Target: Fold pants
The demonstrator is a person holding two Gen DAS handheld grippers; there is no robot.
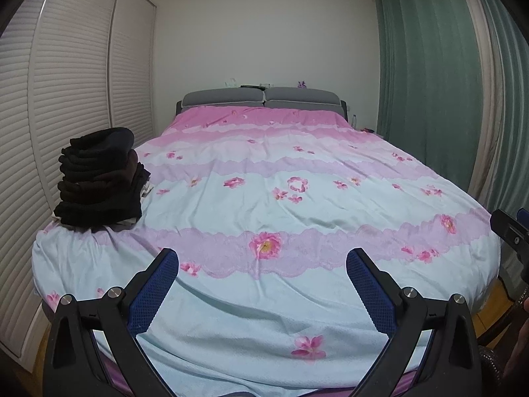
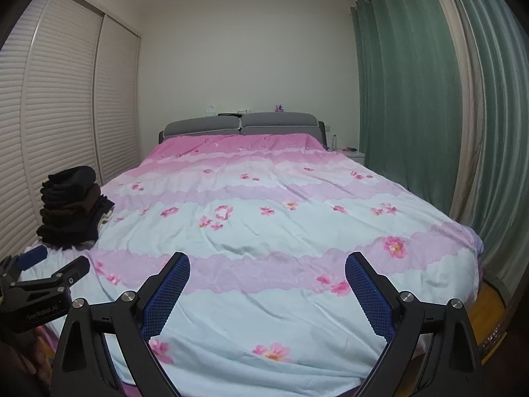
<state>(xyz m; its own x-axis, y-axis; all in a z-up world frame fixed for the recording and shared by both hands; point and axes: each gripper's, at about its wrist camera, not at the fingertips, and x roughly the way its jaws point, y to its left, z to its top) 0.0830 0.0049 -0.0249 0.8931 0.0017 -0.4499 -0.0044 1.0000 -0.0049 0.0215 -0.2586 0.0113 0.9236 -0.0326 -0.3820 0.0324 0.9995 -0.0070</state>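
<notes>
Clothing sits in a dark folded stack (image 1: 99,182) at about nine o'clock in the left wrist view, on the left edge of the bed, close to the louvred wardrobe doors (image 1: 66,99). The stack looks like black and dark brown garments piled one on another, with a rounded one on top; whether every piece is pants cannot be told. In the right wrist view the same stack (image 2: 71,211) lies at nine o'clock too.

The left gripper (image 1: 263,258) has its two blue-padded fingers (image 1: 155,294) spread wide apart with nothing between them, poised over the near end of the floral bedspread (image 1: 264,172). The right gripper (image 2: 267,261) is likewise spread wide and holds nothing, above the foot of the bed. Each gripper shows in the other's camera: the left one at eight o'clock in the right wrist view, the right one at three o'clock in the left wrist view.

Far off at twelve o'clock stands the grey padded headboard (image 1: 261,97), with small items on the ledge above it. Green curtains (image 1: 429,82) hang from one to three o'clock, and a small nightstand (image 2: 350,155) stands between bed and curtains.
</notes>
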